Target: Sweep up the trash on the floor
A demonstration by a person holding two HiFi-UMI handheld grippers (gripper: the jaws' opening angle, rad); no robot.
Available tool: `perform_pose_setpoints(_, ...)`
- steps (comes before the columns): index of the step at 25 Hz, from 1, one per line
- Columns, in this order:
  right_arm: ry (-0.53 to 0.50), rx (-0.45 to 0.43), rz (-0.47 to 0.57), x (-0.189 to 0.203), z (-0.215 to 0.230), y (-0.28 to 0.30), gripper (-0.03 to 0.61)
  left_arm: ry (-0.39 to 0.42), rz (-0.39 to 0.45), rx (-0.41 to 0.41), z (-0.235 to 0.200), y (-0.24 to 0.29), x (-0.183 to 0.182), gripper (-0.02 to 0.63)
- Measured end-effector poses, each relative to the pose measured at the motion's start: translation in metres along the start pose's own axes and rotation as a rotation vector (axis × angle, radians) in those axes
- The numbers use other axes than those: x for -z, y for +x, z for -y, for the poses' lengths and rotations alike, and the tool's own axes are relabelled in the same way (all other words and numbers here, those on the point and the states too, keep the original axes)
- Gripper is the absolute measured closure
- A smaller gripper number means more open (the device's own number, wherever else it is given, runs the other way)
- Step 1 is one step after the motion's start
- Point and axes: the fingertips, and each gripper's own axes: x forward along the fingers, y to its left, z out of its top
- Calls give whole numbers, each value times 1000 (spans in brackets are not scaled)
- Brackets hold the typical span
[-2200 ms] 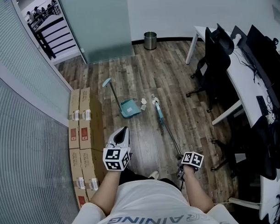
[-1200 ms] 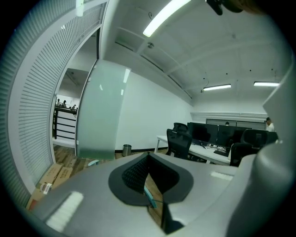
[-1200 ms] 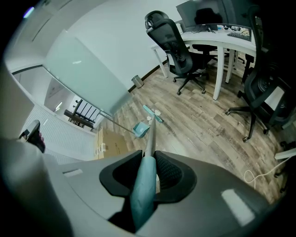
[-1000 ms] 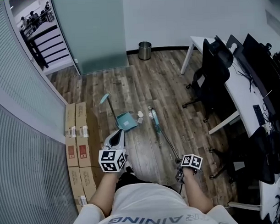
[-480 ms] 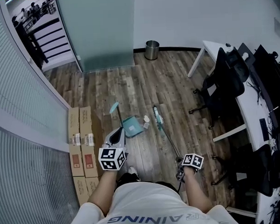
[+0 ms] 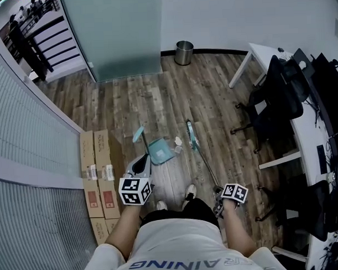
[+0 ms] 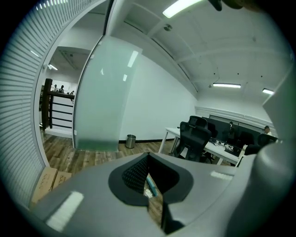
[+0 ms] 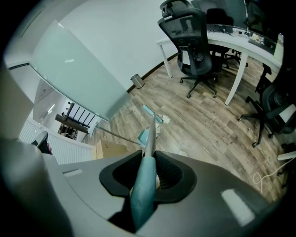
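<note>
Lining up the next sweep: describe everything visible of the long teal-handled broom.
The long broom has a thin silvery metal shaft, a teal grip and a narrow teal head. The right gripper is shut on the grip. It slants down and away from the person; its head rests on the wood floor beside white crumpled trash near the teal dustpan.

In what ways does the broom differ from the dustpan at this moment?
The broom is held: the right hand-held gripper is shut on its teal grip; the dustpan stands free on the floor. The broom's head lies right of the trash, the dustpan left of it. Both have teal parts.
</note>
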Motion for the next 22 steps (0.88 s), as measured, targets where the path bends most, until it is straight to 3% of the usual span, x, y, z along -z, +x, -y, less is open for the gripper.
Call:
perform_pose_setpoints(6, 8, 6, -42, -52, 6, 43, 472, 11, -27, -53, -14, 48, -11, 611)
perform_pose_setpoints(14, -61, -52, -143, -152, -6, 98, 472, 6, -45, -138, -8, 140, -49, 611)
perform_pose_setpoints(18, -111, -68, -174, -194, -13, 118, 472, 8, -74, -219, -22, 154, -47, 611)
perform_pose_setpoints(22, -124, -80, -189, -211, -18, 130, 472, -25, -115, -280, -43, 155, -31, 609)
